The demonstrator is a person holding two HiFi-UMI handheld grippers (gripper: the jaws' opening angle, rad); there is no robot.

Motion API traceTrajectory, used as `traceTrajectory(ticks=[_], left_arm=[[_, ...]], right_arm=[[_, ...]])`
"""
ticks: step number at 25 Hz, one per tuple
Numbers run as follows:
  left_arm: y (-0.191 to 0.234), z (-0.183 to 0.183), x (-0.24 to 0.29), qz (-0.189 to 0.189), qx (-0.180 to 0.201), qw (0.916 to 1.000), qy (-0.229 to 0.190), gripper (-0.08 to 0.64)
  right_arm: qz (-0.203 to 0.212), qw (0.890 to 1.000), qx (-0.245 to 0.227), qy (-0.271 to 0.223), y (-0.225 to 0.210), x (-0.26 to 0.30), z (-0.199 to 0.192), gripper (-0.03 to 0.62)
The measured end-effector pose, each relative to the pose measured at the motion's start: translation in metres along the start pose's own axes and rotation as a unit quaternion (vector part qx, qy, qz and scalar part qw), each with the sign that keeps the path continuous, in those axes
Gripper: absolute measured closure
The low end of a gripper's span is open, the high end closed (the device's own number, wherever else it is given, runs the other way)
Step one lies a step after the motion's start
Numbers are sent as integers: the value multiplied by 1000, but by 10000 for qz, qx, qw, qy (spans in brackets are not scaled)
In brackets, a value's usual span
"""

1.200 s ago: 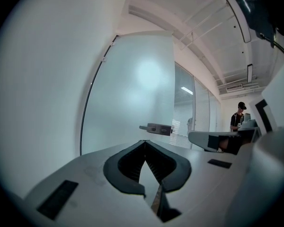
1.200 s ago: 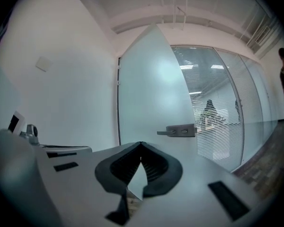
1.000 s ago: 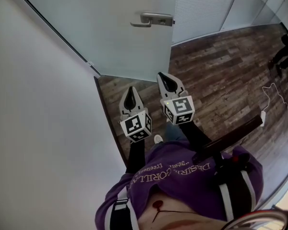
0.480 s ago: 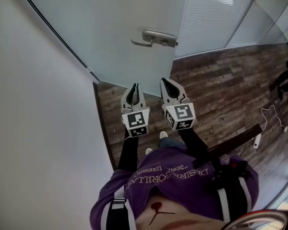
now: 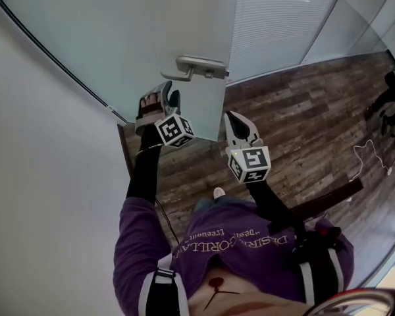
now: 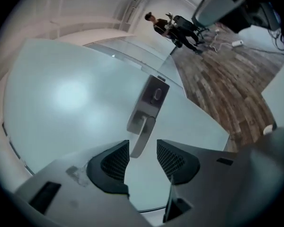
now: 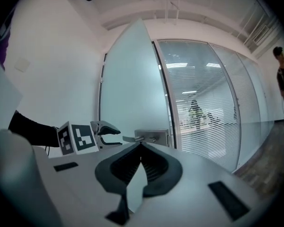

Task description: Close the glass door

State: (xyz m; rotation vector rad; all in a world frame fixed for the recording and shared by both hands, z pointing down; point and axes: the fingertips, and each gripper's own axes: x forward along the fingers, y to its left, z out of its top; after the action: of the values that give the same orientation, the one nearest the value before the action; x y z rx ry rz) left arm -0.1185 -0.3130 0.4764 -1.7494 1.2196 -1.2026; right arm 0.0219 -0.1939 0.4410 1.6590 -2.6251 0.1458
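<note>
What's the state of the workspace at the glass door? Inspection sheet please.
Surface: wooden floor, bare near the door.
Job's things: glass door frosted, standing open; metal door handle not gripped.
Clutter: nothing seen.
Grippers: left gripper open, jaws have just been opening, nothing between the pads, handle lever just ahead; right gripper shut, empty, held back from the door.
Cables: white cable loose on the floor at right.
Surroundings: white wall at left; glass partition with blinds beside the door; a person in the distance.
</note>
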Motion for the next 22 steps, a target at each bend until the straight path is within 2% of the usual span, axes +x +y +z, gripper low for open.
traceTrajectory(ticks=[2, 7, 11, 15, 19, 22], left_arm=[[-1, -4, 21, -63, 302, 9995, 113, 403], [-3, -8, 60, -231, 677, 9974, 119, 403], [18, -1, 61, 33, 1010, 9947, -211, 405], [24, -6, 58, 77, 1026, 9941, -345, 430], [32, -11, 39, -262, 907, 9950, -321, 433], [25, -13, 48, -570, 821, 9940, -445, 433]], right_arm=[[-122, 9999, 7, 8, -9, 3, 0, 595], [-464, 9989, 62, 51, -17, 13, -1, 595], [-712, 9974, 104, 68, -10, 24, 19, 595], [-877, 9961, 89, 72, -5, 37, 25, 595], [-1002, 9949, 105, 86, 11, 32, 36, 595], [-1230, 9923, 77, 82, 12, 42, 29, 595]])
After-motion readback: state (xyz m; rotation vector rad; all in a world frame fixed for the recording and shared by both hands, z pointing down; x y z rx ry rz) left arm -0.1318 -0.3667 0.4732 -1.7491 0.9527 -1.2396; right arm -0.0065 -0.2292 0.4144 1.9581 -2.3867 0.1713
